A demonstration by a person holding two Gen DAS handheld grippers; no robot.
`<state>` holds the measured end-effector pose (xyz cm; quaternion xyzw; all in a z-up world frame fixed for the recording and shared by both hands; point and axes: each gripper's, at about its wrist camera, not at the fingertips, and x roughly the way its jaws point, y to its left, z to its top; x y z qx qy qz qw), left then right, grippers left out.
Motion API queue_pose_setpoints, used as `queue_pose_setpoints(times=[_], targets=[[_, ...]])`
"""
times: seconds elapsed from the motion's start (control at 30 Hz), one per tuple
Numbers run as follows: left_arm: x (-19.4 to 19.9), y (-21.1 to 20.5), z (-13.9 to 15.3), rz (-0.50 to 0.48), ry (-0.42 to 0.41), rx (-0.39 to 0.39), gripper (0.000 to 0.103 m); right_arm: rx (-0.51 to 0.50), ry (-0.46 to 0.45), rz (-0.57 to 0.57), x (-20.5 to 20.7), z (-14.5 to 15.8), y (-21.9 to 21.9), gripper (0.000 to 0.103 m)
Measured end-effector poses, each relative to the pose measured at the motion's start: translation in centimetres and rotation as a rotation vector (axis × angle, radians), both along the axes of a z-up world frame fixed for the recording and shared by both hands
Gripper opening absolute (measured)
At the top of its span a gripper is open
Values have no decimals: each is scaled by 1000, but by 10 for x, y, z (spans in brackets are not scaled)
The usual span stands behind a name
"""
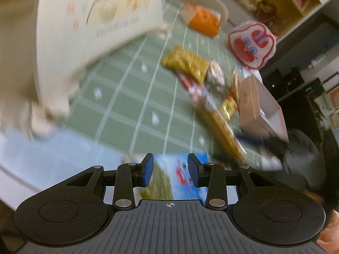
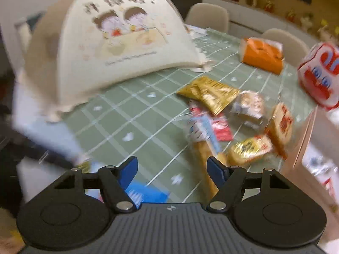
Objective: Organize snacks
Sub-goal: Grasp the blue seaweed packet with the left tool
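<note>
Blue snack packet (image 1: 169, 175) sits between the left gripper (image 1: 170, 169) pads; grip cannot be confirmed.
Right gripper (image 2: 172, 170) jaws open, empty, above green tablecloth (image 2: 135, 118).

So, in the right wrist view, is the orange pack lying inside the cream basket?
No. The orange pack lies on the green checked tablecloth, off to the right of the cream basket and apart from it.

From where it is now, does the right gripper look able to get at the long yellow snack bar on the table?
Probably yes. The right gripper is open and holds nothing, and the long yellow snack bar lies just ahead by its right finger on the green tablecloth, with nothing lying over it. Blur makes this uncertain.
</note>
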<state>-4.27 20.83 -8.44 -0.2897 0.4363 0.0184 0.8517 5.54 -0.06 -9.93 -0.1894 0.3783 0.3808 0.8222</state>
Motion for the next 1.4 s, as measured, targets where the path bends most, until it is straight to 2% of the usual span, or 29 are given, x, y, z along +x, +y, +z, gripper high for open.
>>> queue_pose_setpoints(times=[0.1, 0.13, 0.17, 0.23, 0.3, 0.37, 0.43, 0.6, 0.7, 0.87, 1.0, 1.07, 1.13, 1.23, 1.33, 1.4], targets=[[20, 6, 0, -38, 1, 56, 40, 28, 200, 74, -9, -4, -27, 73], [31, 4, -3, -53, 8, 61, 40, 29, 283, 80, -11, -10, -34, 70], [38, 4, -8, -68, 16, 61, 40, 34, 357, 77, -13, -14, -41, 55], [49, 3, -16, -76, 32, 56, 40, 52, 509, 94, -15, -24, -48, 34], [56, 3, -26, -91, 52, 46, 40, 79, 607, 116, -19, -31, -48, 32], [57, 2, -32, -102, 71, 42, 40, 91, 655, 126, -18, -36, -39, 30], [52, 5, -36, -102, 87, 20, 40, 93, 638, 109, -13, -39, -25, 30], [34, 9, -37, -92, 103, -12, 40, 92, 397, -27, 10, -30, 6, 30], [31, 7, -40, -74, 106, 5, 40, 88, 293, -47, 9, -20, 11, 30], [33, 4, -46, -99, 99, 10, 40, 44, 286, -38, 3, -30, 4, 30], [43, 0, -49, -127, 70, -3, 42, 67, 297, -53, -3, -28, -3, 30], [44, -5, -43, -149, 83, -22, 40, 72, 287, -52, -4, -30, -7, 30], [40, -18, -28, -219, 53, -30, 35, 71, 270, -54, -3, -30, -12, 30], [38, -33, -13, -275, 12, -26, 35, 102, 257, -42, -3, -28, -26, 30], [47, -37, -24, -251, 27, -39, 35, 129, 253, -24, -4, -29, -40, 30], [56, -37, -37, -230, 64, -67, 28, 138, 253, -14, -6, -31, -45, 30]])
